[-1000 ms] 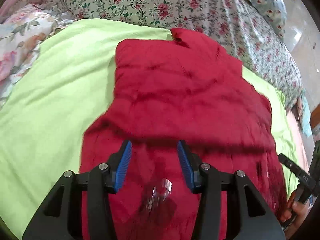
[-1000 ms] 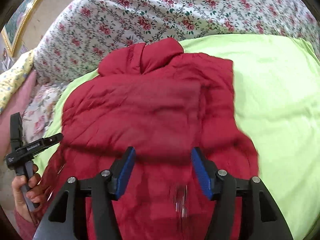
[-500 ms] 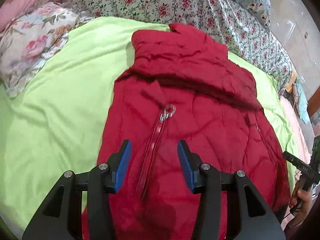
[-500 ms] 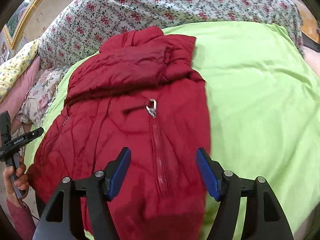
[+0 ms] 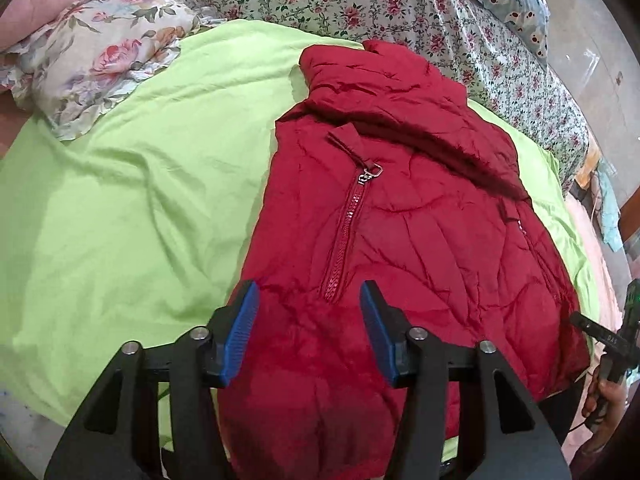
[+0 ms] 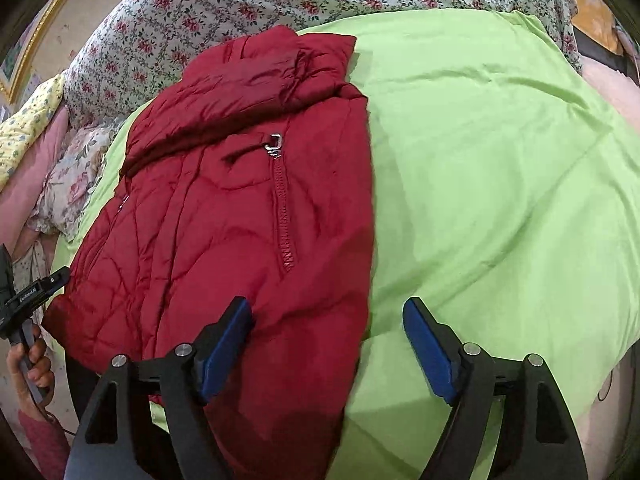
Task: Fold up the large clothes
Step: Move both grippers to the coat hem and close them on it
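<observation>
A red quilted jacket [image 5: 400,240] [image 6: 220,220] lies flat on a lime green sheet [image 5: 140,200] [image 6: 500,160]. Its collar is at the far end and its top part is folded over the chest. A metal zipper pull [image 5: 370,172] [image 6: 275,144] shows mid-chest. My left gripper [image 5: 306,292] hovers over the jacket's near hem, its jaws opening and gripping nothing. My right gripper [image 6: 328,304] straddles the jacket's right edge, one finger over red cloth and one over the sheet. Its jaws are opening too, with nothing pinched.
A floral bedspread [image 5: 360,0] [image 6: 240,0] covers the bed's far side. A rose-print pillow [image 5: 100,52] lies at the far left. A hand [image 5: 608,396] [image 6: 32,364] holding the other gripper shows at each view's outer edge. Wide green sheet lies beside the jacket.
Both views have pulled back from the jacket and shifted sideways. The blurred, moving cloth has settled and the zipper front now shows. The right jaws stand wider; the left jaws are slightly wider.
</observation>
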### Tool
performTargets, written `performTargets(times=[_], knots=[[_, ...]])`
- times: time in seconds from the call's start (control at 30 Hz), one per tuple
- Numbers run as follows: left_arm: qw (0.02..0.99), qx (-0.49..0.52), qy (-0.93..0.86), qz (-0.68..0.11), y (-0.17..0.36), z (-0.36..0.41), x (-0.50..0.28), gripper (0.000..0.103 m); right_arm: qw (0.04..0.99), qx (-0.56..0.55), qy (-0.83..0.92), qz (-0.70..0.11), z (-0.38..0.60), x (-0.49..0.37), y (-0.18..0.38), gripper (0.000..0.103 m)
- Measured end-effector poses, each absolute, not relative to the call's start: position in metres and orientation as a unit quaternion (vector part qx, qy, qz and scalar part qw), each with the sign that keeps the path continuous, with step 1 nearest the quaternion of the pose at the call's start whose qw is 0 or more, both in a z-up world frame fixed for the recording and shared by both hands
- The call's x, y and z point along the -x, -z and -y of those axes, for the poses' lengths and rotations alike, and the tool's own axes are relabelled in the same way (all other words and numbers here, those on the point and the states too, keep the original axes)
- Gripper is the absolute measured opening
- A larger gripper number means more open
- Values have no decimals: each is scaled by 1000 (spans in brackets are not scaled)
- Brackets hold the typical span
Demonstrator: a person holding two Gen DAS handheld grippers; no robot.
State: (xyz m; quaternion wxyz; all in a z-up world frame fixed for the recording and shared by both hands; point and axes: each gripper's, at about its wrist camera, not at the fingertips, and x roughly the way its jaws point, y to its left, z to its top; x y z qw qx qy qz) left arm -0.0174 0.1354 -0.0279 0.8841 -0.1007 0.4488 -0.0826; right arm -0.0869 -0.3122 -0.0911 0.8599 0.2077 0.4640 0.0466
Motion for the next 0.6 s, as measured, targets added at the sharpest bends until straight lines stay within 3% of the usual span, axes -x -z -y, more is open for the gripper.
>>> performTargets(times=[0.1,0.4,0.53,0.6], knots=[[887,92,74,-446,29,-137,22,68,862,-194,-55,-465,302,89,89,80],[875,95,79,-469,47,-146,25,69,857,-155,-70,-486,286,101,97,77],[865,104,97,-481,57,-148,28,71,854,-167,-90,-485,291,109,96,56],[865,103,106,-480,57,-148,31,71,852,-180,-100,-481,297,112,96,51]])
